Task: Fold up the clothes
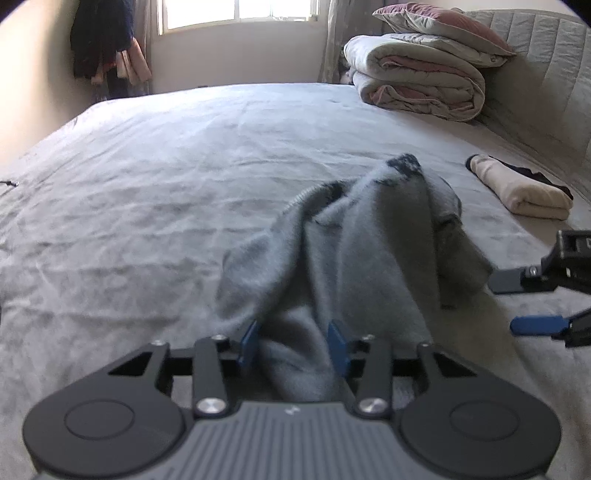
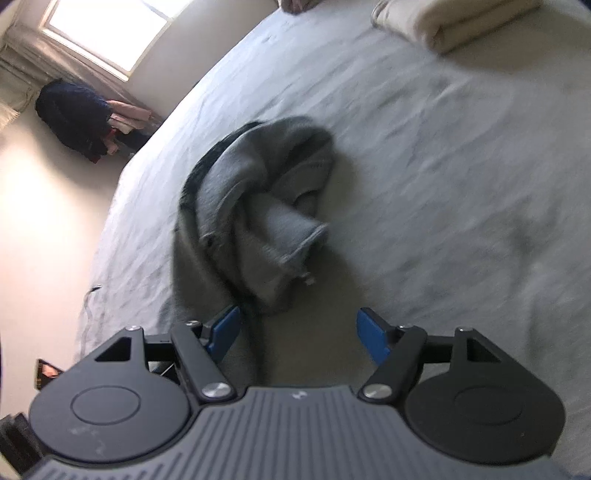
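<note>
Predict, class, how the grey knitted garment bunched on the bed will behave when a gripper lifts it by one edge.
The grey garment will probably flop and drape: it already lies in soft, bunched folds. Its fuzzy knit looks grippy, so the blue pads should hardly slip. Lifted by one edge, the rest likely drags across the bed sheet rather than rising whole.

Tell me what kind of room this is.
Most likely a bedroom: a wide bed with a wrinkled grey sheet, a folded quilt stack topped by a pink pillow against the padded headboard, and a sunlit window behind.
</note>
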Demonstrator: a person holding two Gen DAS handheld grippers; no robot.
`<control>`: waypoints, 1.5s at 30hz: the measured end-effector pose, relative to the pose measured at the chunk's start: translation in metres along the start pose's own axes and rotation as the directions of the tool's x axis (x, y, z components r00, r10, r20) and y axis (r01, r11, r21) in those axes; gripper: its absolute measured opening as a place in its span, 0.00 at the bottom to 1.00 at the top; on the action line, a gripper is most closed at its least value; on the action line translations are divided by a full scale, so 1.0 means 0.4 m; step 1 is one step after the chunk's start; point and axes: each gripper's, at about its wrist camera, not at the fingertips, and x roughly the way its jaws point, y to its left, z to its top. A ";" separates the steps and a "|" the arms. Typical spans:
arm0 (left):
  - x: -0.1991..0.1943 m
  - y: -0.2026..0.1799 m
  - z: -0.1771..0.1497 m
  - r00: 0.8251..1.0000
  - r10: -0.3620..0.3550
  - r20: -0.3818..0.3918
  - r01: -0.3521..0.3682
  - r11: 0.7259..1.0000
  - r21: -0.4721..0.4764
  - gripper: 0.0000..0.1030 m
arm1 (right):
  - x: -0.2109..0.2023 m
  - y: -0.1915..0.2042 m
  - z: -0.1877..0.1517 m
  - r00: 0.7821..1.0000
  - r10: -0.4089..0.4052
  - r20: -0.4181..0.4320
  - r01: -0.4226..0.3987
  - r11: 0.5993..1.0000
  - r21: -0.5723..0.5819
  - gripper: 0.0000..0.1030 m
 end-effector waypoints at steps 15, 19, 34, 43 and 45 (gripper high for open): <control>0.105 0.095 0.011 0.993 0.072 -0.097 -0.082 0.992 -0.100 0.54 | 0.107 0.121 -0.088 0.991 0.034 -0.132 -0.065 0.970 -0.234 0.30; 0.095 0.090 0.008 0.994 0.049 -0.094 -0.058 0.994 -0.098 0.30 | 0.089 0.131 -0.089 0.993 0.031 -0.116 -0.064 0.955 -0.289 0.12; -0.129 0.024 -0.080 0.969 -0.236 -0.075 0.232 0.971 -0.059 0.06 | -0.131 0.079 -0.107 0.996 0.083 -0.014 -0.082 0.918 -0.388 0.06; -0.227 -0.021 -0.147 0.918 -0.381 -0.113 0.385 0.923 0.021 0.06 | -0.230 0.001 -0.149 0.997 0.072 -0.033 -0.079 0.923 -0.377 0.06; -0.249 -0.022 -0.159 0.904 -0.412 -0.117 0.418 0.908 0.033 0.06 | -0.249 -0.018 -0.155 0.997 0.066 -0.043 -0.078 0.926 -0.369 0.06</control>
